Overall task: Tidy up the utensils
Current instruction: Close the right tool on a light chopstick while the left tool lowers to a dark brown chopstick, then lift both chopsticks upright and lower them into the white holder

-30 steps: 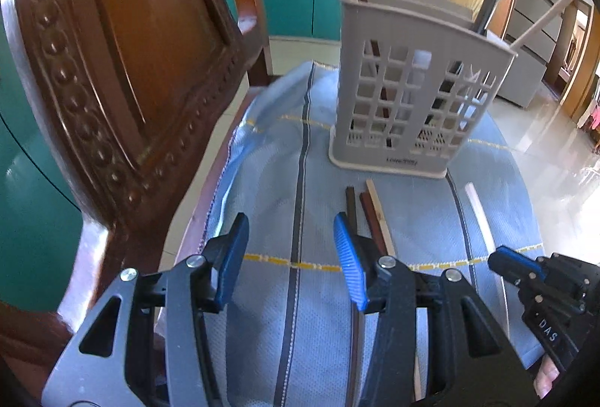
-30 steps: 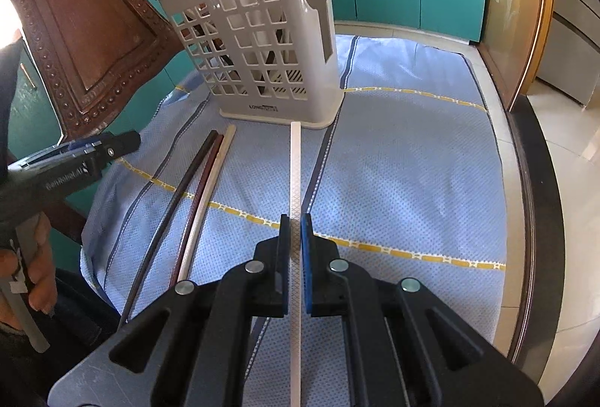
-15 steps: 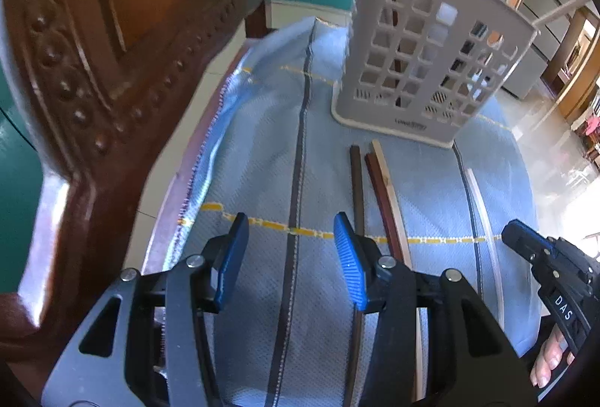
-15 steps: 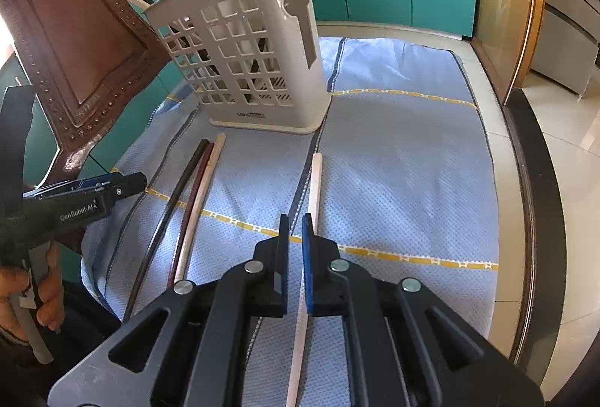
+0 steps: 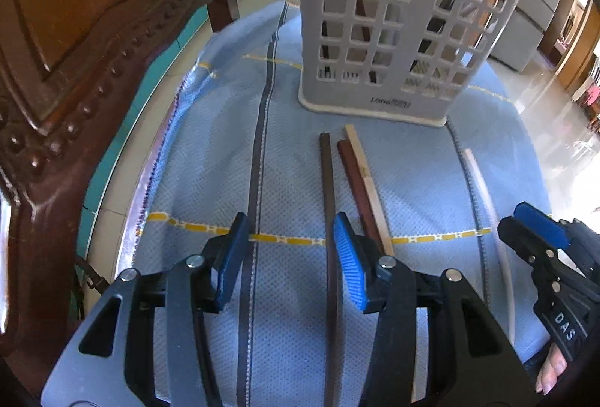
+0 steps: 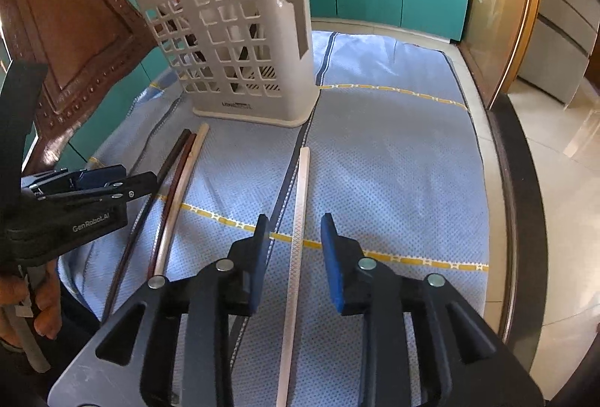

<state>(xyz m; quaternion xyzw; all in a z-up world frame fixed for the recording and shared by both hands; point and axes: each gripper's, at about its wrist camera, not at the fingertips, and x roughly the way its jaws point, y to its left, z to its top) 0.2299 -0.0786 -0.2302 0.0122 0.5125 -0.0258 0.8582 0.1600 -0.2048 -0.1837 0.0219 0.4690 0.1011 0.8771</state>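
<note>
Blue cloth (image 6: pixel 393 152) underneath: my right gripper (image 6: pixel 294 249) opens around the white plastic chopstick (image 6: pixel 300 204), untouched; left gripper (image 5: pixel 288 257) half-open beside the dark wooden chopstick (image 5: pixel 327 182); slotted grey basket (image 6: pixel 240 43) at twelve o'clock awaits.

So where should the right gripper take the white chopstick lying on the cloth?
Grip the white chopstick on its near half, from above, pads on its long sides. It lies flat, alone, already between the right gripper's opening jaws, pointing toward the basket.
</note>
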